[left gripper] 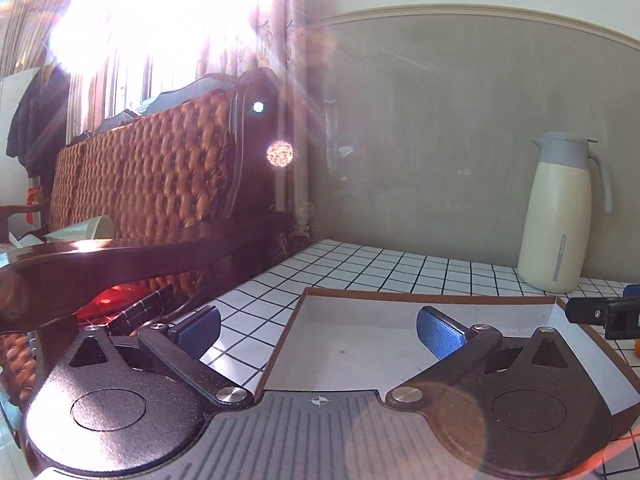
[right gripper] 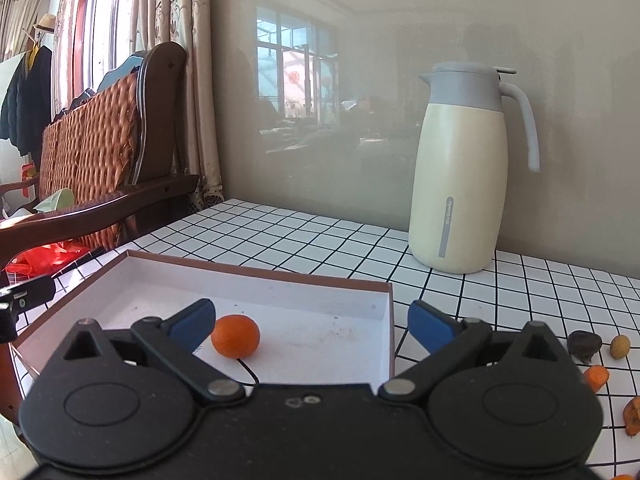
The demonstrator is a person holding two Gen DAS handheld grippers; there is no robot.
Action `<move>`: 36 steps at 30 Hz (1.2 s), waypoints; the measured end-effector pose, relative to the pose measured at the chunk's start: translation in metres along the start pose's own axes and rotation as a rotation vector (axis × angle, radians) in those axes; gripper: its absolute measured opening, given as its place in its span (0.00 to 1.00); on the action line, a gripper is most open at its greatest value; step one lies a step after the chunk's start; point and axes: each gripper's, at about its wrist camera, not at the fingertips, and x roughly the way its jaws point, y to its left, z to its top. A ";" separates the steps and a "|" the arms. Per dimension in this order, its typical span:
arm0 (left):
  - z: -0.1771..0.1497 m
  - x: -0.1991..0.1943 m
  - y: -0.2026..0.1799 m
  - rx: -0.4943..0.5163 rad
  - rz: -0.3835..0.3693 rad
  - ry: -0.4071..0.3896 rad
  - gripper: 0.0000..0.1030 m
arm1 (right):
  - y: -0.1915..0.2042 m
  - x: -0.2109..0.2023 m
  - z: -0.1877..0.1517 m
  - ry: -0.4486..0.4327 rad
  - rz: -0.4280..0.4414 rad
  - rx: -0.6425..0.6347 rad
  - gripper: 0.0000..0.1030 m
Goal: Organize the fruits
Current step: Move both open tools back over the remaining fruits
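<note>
A shallow white box with a brown rim (right gripper: 260,270) lies on the checked tabletop. A small orange fruit (right gripper: 235,336) rests on its floor, close to the left pad of my right gripper (right gripper: 312,322) and free of it. That gripper hovers over the box's near edge with its jaws wide open. My left gripper (left gripper: 318,330) is open too, over the same box (left gripper: 432,294), whose floor looks bare in the left wrist view. Part of the right gripper's tip (left gripper: 604,314) shows at that view's right edge. More fruits lie on the table to the right: a dark one (right gripper: 584,345), a yellowish one (right gripper: 620,346) and orange pieces (right gripper: 596,377).
A cream jug with a grey lid and handle (right gripper: 460,176) stands at the back of the table by the grey wall. A wooden chair with a tufted orange cushion (right gripper: 92,152) stands left of the table. Sun glare washes out the upper left of the left wrist view.
</note>
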 end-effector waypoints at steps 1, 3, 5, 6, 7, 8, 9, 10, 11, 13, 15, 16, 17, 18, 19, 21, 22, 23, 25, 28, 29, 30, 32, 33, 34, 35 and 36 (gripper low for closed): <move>0.001 -0.003 -0.001 -0.006 -0.002 -0.017 1.00 | 0.000 -0.002 -0.001 -0.004 -0.001 -0.005 0.94; 0.004 -0.010 -0.004 -0.014 -0.012 -0.058 1.00 | -0.001 -0.007 -0.001 -0.011 -0.002 -0.009 0.94; 0.006 -0.017 -0.010 -0.010 -0.009 -0.095 1.00 | -0.003 -0.011 -0.001 -0.021 -0.005 -0.007 0.94; 0.006 -0.019 -0.013 -0.009 -0.002 -0.102 1.00 | -0.005 -0.013 -0.001 -0.024 -0.007 -0.004 0.94; 0.007 -0.021 -0.016 -0.009 -0.008 -0.104 1.00 | -0.007 -0.015 -0.001 -0.025 -0.009 0.000 0.94; 0.007 -0.022 -0.019 -0.007 -0.025 -0.101 1.00 | -0.009 -0.017 -0.001 -0.026 -0.010 0.002 0.94; 0.007 -0.022 -0.022 -0.001 -0.042 -0.096 1.00 | -0.012 -0.020 -0.001 -0.028 -0.013 0.003 0.94; 0.008 -0.023 -0.025 0.012 -0.045 -0.095 1.00 | -0.014 -0.022 -0.002 -0.030 -0.016 0.005 0.94; 0.008 -0.025 -0.029 0.023 -0.047 -0.098 1.00 | -0.016 -0.025 -0.002 -0.034 -0.020 0.006 0.94; 0.009 -0.030 -0.035 0.032 -0.054 -0.112 1.00 | -0.021 -0.030 -0.002 -0.042 -0.028 0.013 0.94; 0.009 -0.035 -0.041 0.032 -0.077 -0.128 1.00 | -0.027 -0.034 -0.002 -0.048 -0.035 0.020 0.94; 0.008 -0.037 -0.043 0.031 -0.092 -0.127 1.00 | -0.030 -0.037 -0.002 -0.052 -0.039 0.024 0.94; 0.008 -0.037 -0.046 0.034 -0.107 -0.119 1.00 | -0.032 -0.040 -0.002 -0.056 -0.043 0.028 0.94; 0.008 -0.037 -0.049 0.041 -0.128 -0.100 1.00 | -0.034 -0.042 -0.002 -0.058 -0.045 0.031 0.94; 0.008 -0.037 -0.053 0.049 -0.147 -0.084 1.00 | -0.036 -0.045 -0.002 -0.061 -0.048 0.032 0.94; 0.006 -0.038 -0.060 0.067 -0.167 -0.072 1.00 | -0.039 -0.052 -0.002 -0.072 -0.055 0.032 0.94; 0.006 -0.039 -0.064 0.075 -0.169 -0.067 1.00 | -0.041 -0.055 -0.002 -0.076 -0.059 0.032 0.94; 0.006 -0.040 -0.067 0.076 -0.179 -0.064 1.00 | -0.043 -0.059 -0.003 -0.080 -0.063 0.033 0.94; 0.006 -0.045 -0.072 0.063 -0.194 -0.066 1.00 | -0.047 -0.064 -0.003 -0.087 -0.075 0.037 0.94; 0.006 -0.052 -0.080 0.054 -0.229 -0.068 1.00 | -0.054 -0.075 -0.006 -0.095 -0.096 0.046 0.94; 0.006 -0.053 -0.083 0.060 -0.242 -0.066 1.00 | -0.057 -0.078 -0.007 -0.096 -0.104 0.049 0.94; 0.006 -0.054 -0.088 0.070 -0.255 -0.066 1.00 | -0.060 -0.082 -0.009 -0.096 -0.114 0.052 0.94; 0.005 -0.058 -0.096 0.088 -0.270 -0.076 1.00 | -0.068 -0.092 -0.013 -0.096 -0.134 0.061 0.94; 0.004 -0.059 -0.099 0.093 -0.277 -0.080 1.00 | -0.072 -0.096 -0.015 -0.096 -0.143 0.065 0.94; 0.003 -0.061 -0.103 0.096 -0.283 -0.080 1.00 | -0.076 -0.101 -0.017 -0.096 -0.155 0.069 0.94; 0.002 -0.062 -0.106 0.098 -0.291 -0.080 1.00 | -0.080 -0.106 -0.020 -0.095 -0.167 0.072 0.94; 0.002 -0.065 -0.109 0.096 -0.304 -0.085 1.00 | -0.084 -0.110 -0.022 -0.094 -0.179 0.074 0.94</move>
